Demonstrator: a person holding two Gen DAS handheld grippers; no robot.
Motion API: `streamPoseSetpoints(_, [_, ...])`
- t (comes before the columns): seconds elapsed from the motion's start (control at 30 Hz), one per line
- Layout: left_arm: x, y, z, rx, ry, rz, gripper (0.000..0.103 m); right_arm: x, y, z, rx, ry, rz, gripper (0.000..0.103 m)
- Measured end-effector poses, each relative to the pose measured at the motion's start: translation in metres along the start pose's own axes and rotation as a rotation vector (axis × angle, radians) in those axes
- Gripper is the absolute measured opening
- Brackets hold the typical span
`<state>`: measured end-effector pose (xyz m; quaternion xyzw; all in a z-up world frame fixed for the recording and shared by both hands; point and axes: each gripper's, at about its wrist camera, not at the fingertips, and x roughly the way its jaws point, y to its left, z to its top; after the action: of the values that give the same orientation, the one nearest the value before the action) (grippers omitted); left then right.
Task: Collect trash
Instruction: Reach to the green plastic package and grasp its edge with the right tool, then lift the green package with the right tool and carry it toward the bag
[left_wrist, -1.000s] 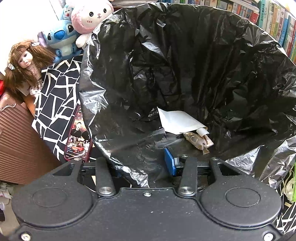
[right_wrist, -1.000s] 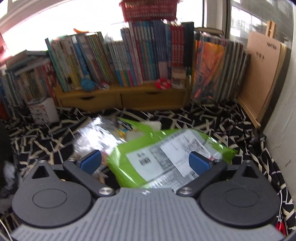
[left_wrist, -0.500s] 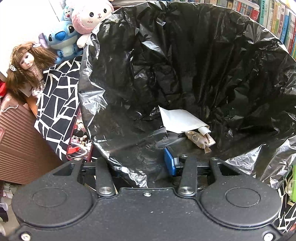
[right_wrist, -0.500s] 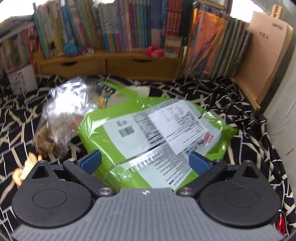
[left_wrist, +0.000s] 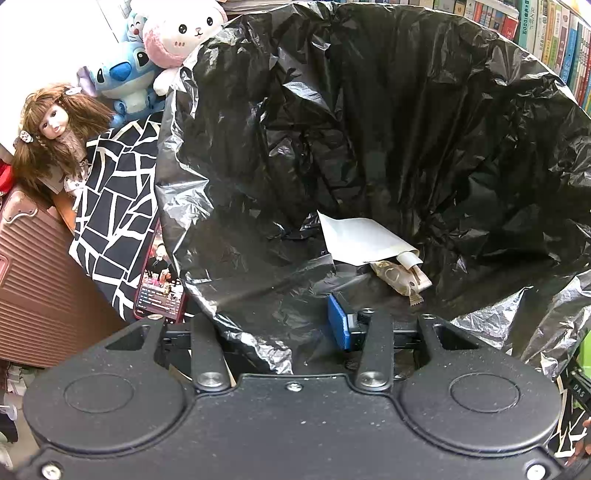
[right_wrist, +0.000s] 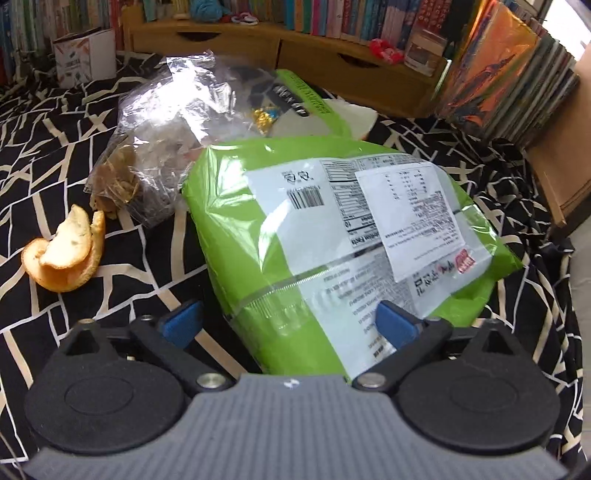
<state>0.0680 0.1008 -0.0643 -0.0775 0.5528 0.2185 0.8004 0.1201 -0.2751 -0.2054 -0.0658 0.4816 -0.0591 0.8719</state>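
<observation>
The green snack bag (right_wrist: 332, 236) lies on the black-and-white patterned cloth (right_wrist: 55, 155), its near end between the right gripper (right_wrist: 291, 325) fingers, which stand apart and have just been closing. The left gripper (left_wrist: 273, 332) is clamped on the black trash bag (left_wrist: 369, 129) rim.

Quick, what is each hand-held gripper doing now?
Left hand-held gripper: shut on black trash bag.
Right hand-held gripper: open, closing around green snack bag.
</observation>
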Motion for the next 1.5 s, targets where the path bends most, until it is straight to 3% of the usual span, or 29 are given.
streamPoseSetpoints(0.07, [0.001,0.0,0.0,-0.002,-0.001,-0.002,0.041,-0.007,-0.002,0.0,0.021,-0.019,0.01,0.086])
streamPoseSetpoints(0.23, [0.001,0.0,0.0,0.0,0.0,-0.003,0.042,-0.025,-0.008,0.005,0.038,-0.062,0.012,0.035])
streamPoseSetpoints(0.33, [0.002,0.0,0.0,0.001,-0.001,-0.005,0.042,-0.037,-0.013,0.006,0.079,-0.09,0.021,0.026])
streamPoseSetpoints(0.63, [0.003,0.002,-0.001,-0.003,-0.004,-0.017,0.042,-0.089,-0.026,0.02,0.166,-0.251,0.031,0.013])
streamPoseSetpoints(1.1, [0.003,0.009,-0.003,-0.005,-0.012,-0.041,0.042,-0.173,-0.048,0.048,0.249,-0.487,0.099,0.012])
streamPoseSetpoints(1.5, [0.004,0.014,-0.003,-0.008,-0.019,-0.056,0.043,-0.232,-0.039,0.075,0.226,-0.63,0.304,0.012])
